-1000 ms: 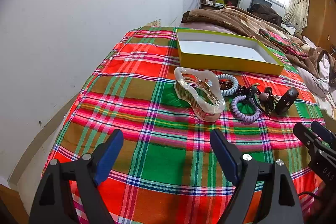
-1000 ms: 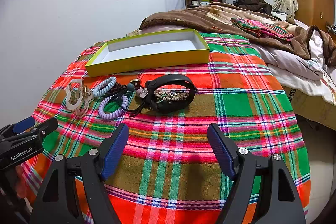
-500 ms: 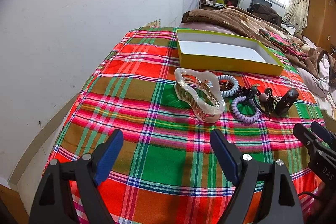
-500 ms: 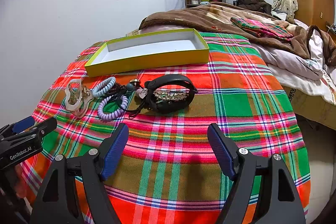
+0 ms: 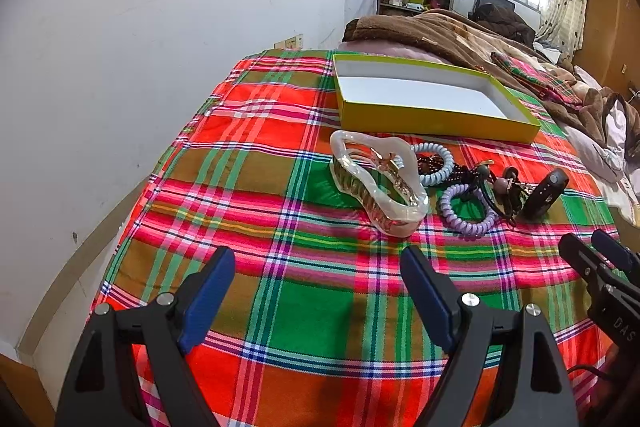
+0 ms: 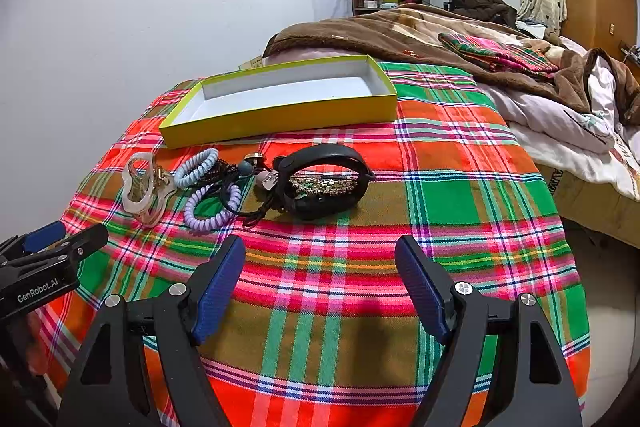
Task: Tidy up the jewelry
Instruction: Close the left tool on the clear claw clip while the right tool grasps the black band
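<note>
Both the left gripper [image 5: 316,283] and right gripper [image 6: 320,267] hover spread wide, holding nothing, over the plaid blanket [image 6: 460,195]. Beyond lies the jewelry pile [image 6: 256,183] (hair clip [image 5: 376,183] leftmost), just before the yellow box [image 6: 280,103].

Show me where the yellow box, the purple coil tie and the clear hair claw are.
Yellow box [image 6: 280,121]: right wrist view, front wall.
Purple coil tie [image 5: 466,225]: left wrist view, near arc.
Clear hair claw [image 5: 400,215]: left wrist view, near end.

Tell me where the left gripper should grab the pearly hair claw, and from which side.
Probably from above, closing across the hair claw at its narrow waist: it lies flat and long on the plaid cloth, its left side clear. The left gripper is open.
</note>
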Demonstrator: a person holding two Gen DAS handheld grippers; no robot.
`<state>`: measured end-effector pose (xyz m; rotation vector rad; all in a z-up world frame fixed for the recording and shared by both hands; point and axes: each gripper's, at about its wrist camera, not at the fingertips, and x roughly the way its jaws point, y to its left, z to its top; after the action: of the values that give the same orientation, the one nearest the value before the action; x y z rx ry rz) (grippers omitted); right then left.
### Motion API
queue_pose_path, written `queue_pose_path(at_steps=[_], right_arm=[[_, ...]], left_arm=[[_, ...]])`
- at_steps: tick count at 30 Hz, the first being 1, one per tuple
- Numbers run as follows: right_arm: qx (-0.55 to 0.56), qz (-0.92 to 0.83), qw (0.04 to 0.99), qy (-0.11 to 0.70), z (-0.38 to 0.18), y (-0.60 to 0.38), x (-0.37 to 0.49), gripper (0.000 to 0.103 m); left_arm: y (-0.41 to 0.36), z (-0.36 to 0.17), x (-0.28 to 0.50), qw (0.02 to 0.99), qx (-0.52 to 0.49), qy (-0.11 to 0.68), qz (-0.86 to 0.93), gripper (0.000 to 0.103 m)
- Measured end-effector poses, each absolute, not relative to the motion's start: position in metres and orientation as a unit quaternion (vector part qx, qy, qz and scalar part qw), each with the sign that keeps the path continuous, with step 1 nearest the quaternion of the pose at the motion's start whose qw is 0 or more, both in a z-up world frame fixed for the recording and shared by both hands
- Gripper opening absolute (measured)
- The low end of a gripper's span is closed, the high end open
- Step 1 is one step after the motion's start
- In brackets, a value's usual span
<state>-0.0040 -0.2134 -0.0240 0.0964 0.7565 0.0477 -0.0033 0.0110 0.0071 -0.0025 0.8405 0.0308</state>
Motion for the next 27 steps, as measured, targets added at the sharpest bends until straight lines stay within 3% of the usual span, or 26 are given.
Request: queue_pose_path(at_steps=[9, 15, 27], right_arm=[[0.059, 0.003, 0.931, 0.361, -0.015, -0.235, 0.002, 0.077], [0.051, -0.002, 0.934, 0.353, -0.007, -0.254, 0.018, 0.077], [-0.014, 0.153, 0.914, 0.375, -0.017, -0.25, 0.056, 0.077]], left_arm=[[0.017, 0.009, 0.008, 0.905, -0.009, 0.423, -0.035, 0.086], [0.02, 0.017, 0.026, 0.901, -0.017, 0.431, -0.053, 0.079], [0.021, 0.013, 0.05, 0.883, -0.045, 0.461, -0.08, 0.077]])
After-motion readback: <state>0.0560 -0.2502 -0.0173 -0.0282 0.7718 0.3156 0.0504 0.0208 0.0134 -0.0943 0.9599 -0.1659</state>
